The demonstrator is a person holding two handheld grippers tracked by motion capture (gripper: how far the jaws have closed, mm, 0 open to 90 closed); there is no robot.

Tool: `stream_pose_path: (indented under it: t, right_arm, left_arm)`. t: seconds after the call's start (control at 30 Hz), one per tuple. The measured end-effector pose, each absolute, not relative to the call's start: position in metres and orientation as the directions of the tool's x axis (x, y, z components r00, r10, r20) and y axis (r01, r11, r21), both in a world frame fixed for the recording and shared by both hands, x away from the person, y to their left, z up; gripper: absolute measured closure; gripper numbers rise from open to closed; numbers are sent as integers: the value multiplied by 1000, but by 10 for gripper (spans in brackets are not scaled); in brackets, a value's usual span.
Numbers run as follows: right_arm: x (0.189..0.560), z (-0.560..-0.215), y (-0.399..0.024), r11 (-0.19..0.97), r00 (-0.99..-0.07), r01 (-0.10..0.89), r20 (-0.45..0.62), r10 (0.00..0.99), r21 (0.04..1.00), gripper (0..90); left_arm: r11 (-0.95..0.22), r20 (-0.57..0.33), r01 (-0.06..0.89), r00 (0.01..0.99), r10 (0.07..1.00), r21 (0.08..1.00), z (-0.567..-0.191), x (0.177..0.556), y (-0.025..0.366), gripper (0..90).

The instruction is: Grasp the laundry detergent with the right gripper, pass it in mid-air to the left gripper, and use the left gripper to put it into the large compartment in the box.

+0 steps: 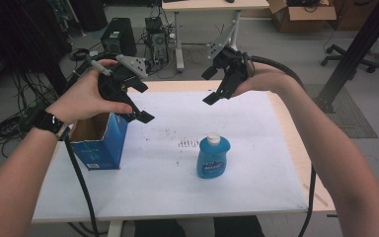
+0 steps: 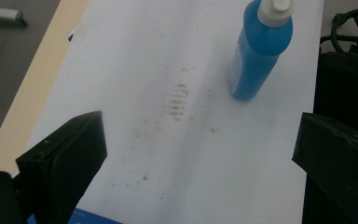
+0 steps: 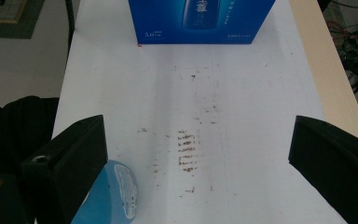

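High view is showing both forearms coming in from the bottom edge and rising over the desk (image 1: 276, 197), which is covered by a white sheet. The left hand (image 1: 86, 96), with a dark watch on its wrist, is holding the left tongs (image 1: 140, 111) raised above the open blue box (image 1: 101, 143) at the desk's left side, jaws pointing down and toward the middle. The right hand (image 1: 261, 79) is holding the right tongs (image 1: 217, 86) up over the far part of the desk, wrist bent so the jaws are angling down and inward. A blue bottle (image 1: 213, 158) with a white cap is standing upright near the desk's middle, apart from the box and below both tongs.

Left gripper view is looking along spread jaws with bare sheet between them; the blue bottle (image 2: 260, 49) is standing beyond, gripped by nothing. Right gripper view is likewise showing jaws set wide and released, with the blue box (image 3: 200, 21) ahead at the top and the blue bottle (image 3: 116, 193) partly hidden behind one jaw. Brown smudges (image 3: 186, 149) are marking the sheet between the jaws.
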State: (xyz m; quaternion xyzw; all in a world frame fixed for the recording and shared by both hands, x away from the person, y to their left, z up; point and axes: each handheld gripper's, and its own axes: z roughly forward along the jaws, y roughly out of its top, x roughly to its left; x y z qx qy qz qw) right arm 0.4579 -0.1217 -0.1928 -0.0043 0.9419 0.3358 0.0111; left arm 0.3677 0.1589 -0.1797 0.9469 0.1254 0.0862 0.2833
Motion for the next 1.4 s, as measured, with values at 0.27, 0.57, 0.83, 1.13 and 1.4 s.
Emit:
stream_pose_path:
  t: [0.27,0.57,0.83,1.13,1.4]
  right_arm:
    - [456,-188,-127,763,-999,-23,-37,1,646,39]
    - [449,-180,-141,723,-999,-38,-51,-3,690,34]
    - [430,-179,-165,678,-997,-65,-70,-20,732,31]
    - [413,-191,-191,638,-995,-89,-94,-25,765,31]
    - [404,-207,-208,609,-996,-83,-79,-34,789,30]
  left_arm:
    - [-807,96,194,951,295,558,-178,365,159,31]
    - [-807,103,191,950,296,559,-177,360,157,31]
    - [-808,111,179,951,288,561,-177,357,154,31]
    - [-807,116,176,950,288,564,-179,356,150,31]
    - [-803,114,181,949,294,568,-185,350,151,31]
